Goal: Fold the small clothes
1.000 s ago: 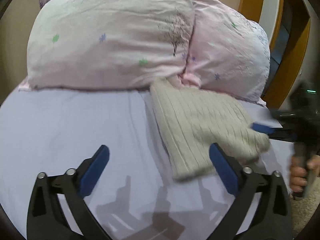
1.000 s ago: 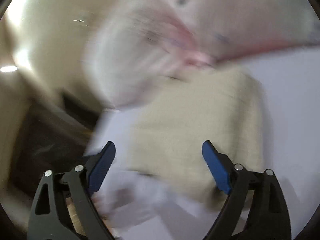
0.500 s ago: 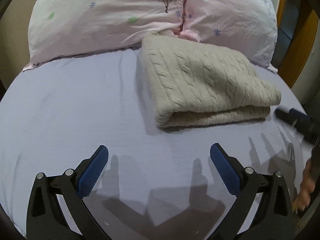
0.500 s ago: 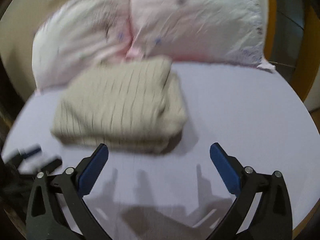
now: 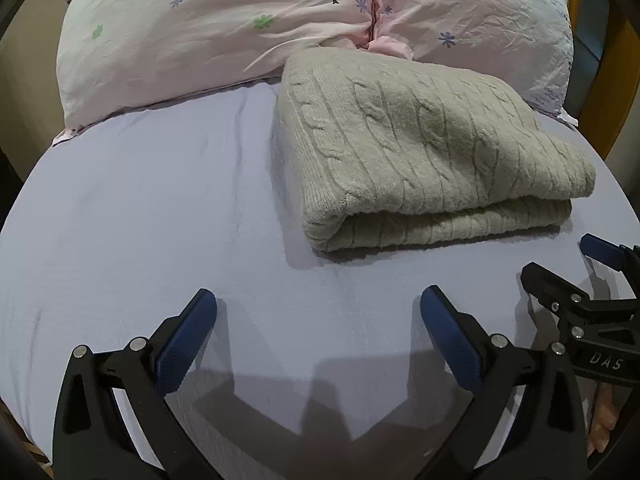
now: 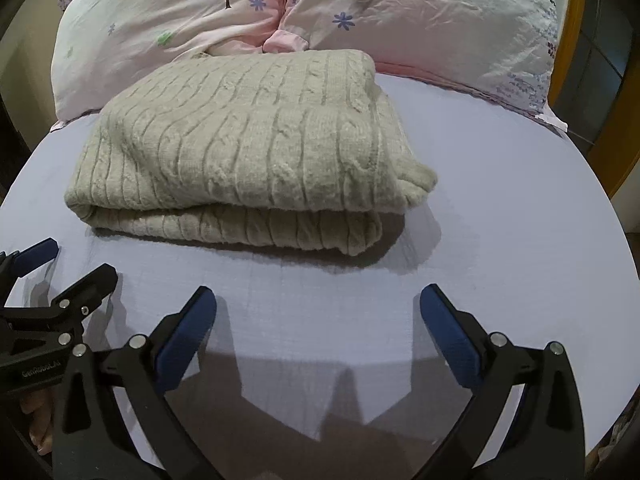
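Both grippers pulled back from sweater (image 5: 420,152) w/ jaws wide open, empty: left gripper (image 5: 318,320), right gripper (image 6: 318,320). Sweater lies folded on bed (image 5: 140,208), touching pillows (image 5: 224,28). Fold looks done.

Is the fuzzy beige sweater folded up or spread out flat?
Folded. The sweater lies on the bed sheet as a thick bundle with stacked layers showing along its near edge.
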Demonstrator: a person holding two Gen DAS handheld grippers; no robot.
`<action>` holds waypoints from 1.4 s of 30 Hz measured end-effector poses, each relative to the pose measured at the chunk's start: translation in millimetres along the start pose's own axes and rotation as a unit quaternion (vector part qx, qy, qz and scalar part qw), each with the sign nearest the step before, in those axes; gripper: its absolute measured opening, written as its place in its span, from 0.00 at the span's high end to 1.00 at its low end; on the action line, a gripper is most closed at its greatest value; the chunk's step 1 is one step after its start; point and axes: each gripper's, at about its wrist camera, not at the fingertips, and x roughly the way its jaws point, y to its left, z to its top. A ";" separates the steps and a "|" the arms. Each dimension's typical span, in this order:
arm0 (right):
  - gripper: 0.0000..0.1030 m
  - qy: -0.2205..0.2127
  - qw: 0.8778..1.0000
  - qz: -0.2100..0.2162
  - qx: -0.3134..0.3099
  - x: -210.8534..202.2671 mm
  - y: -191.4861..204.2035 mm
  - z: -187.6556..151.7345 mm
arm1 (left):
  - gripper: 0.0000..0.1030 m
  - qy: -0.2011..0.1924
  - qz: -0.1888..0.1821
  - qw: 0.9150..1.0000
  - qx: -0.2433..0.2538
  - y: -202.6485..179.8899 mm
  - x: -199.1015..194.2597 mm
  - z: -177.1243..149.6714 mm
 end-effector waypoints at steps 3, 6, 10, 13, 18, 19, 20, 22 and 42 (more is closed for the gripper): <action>0.02 0.000 1.000 -0.001 0.000 -0.3 1.1 -1.1 | 0.01 0.001 -0.001 1.000 0.002 -0.5 0.5 0.2; 0.02 0.000 1.000 -0.001 0.000 -0.2 0.8 -1.0 | 0.01 0.002 -0.002 1.000 0.002 -1.6 0.4 -0.4; 0.02 0.000 1.000 -0.001 0.000 0.2 0.8 -0.8 | 0.01 0.001 0.000 1.000 0.002 -1.5 1.2 0.3; 0.02 0.000 1.000 -0.001 0.000 0.1 0.8 -0.8 | 0.01 0.001 0.001 1.000 0.001 -1.6 1.1 0.3; 0.02 0.000 1.000 -0.001 0.000 0.1 0.9 -0.8 | 0.01 0.001 0.003 1.000 -0.001 -1.5 1.8 1.1; 0.02 0.000 1.000 -0.001 0.001 0.1 1.0 -0.9 | 0.01 0.001 0.003 1.000 -0.001 -1.3 2.1 1.3; 0.02 0.000 1.000 -0.001 0.001 0.1 0.8 -0.9 | 0.01 0.001 0.003 1.000 -0.001 -1.2 2.3 1.5; 0.02 0.000 1.000 -0.001 0.001 0.3 1.0 -1.5 | 0.01 0.001 0.003 1.000 -0.001 -1.1 2.4 1.5; 0.02 -0.001 1.000 -0.002 0.001 0.3 0.4 -2.2 | 0.01 0.001 0.003 1.000 -0.001 -0.7 2.3 1.2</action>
